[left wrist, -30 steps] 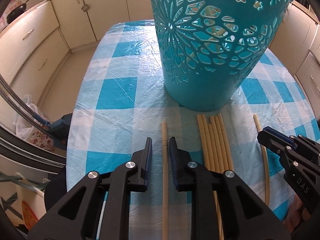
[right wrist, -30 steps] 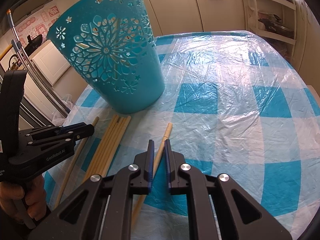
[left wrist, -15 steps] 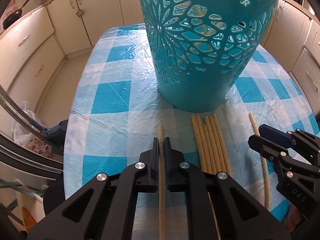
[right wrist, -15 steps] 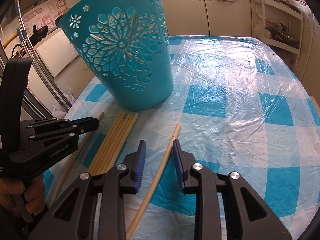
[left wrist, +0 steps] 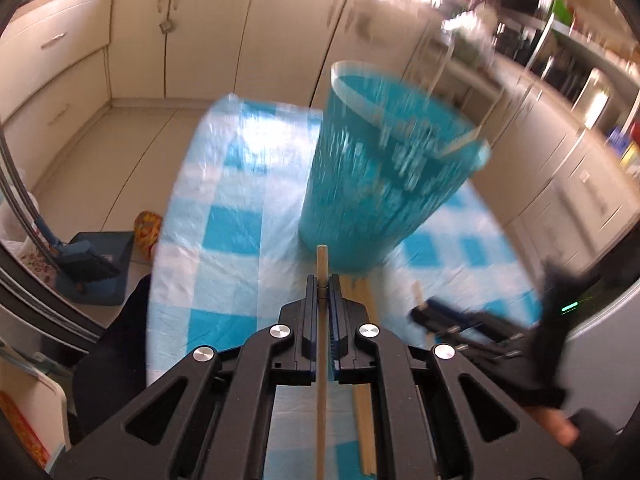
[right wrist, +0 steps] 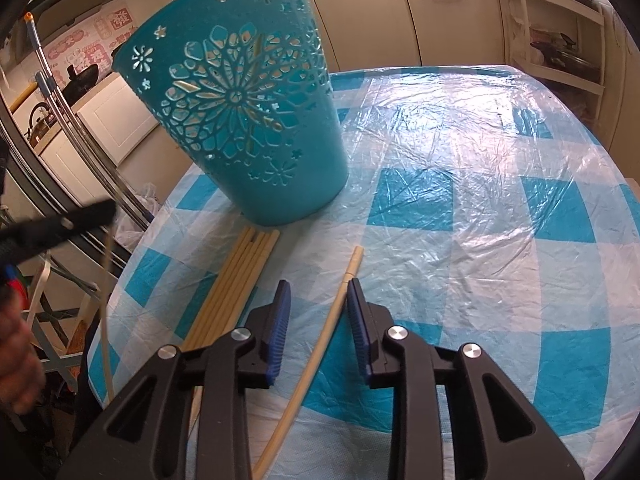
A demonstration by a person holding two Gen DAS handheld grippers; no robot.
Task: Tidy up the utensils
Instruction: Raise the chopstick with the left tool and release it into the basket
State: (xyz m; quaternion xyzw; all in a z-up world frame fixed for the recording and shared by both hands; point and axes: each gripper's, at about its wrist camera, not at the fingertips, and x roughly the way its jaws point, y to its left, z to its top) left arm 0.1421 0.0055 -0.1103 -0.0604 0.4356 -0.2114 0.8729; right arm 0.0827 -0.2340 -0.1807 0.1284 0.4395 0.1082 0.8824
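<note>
A teal cut-out basket (left wrist: 384,184) (right wrist: 248,120) stands on the checked table; chopsticks show inside it. My left gripper (left wrist: 322,288) is shut on one chopstick (left wrist: 321,344) and holds it raised above the table, its tip pointing toward the basket. My right gripper (right wrist: 318,300) is open, its jaws on either side of a single chopstick (right wrist: 320,344) that lies on the cloth. A bundle of several chopsticks (right wrist: 234,280) lies left of it by the basket's foot. The left gripper (right wrist: 56,228) shows blurred in the right wrist view.
The table (right wrist: 480,200) has a blue-and-white checked cloth under clear plastic. Cream kitchen cabinets (left wrist: 200,32) ring the room. A dustpan and brush (left wrist: 92,268) stand on the floor left of the table. A shelf unit (right wrist: 560,32) is at the far right.
My left gripper closed on a chopstick and lifted it up off the table. My right gripper opened around the single chopstick on the cloth.
</note>
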